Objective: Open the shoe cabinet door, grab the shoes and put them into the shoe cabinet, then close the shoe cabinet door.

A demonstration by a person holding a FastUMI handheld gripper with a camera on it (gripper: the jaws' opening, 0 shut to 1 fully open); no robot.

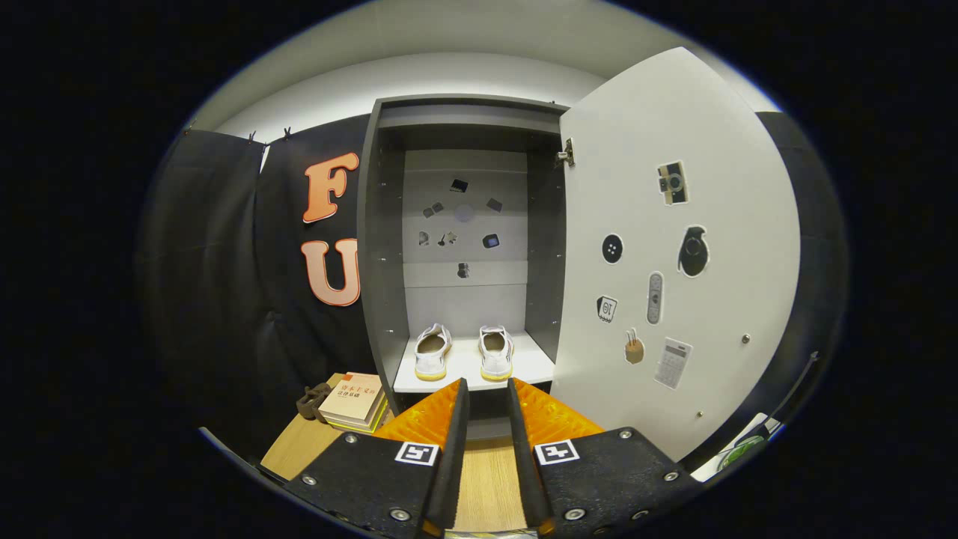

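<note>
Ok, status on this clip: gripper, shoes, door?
Gripper open, holding nothing, just short of the shelf. Both white shoes on the cabinet shelf, side by side. Cabinet door wide open, not yet closed. Nothing in the way.

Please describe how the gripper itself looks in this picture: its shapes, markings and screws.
The gripper has two long fingers tapering forward, with a ridged texture on their outer faces. Each sits on a flat black plate with silver screws and a square black-and-white marker.

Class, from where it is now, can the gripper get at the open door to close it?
Probably yes. The gripper is open and holds nothing, and the door stands swung wide beside it with nothing between them. Both shoes sit inside the cabinet, clear of the door's swing.
</note>
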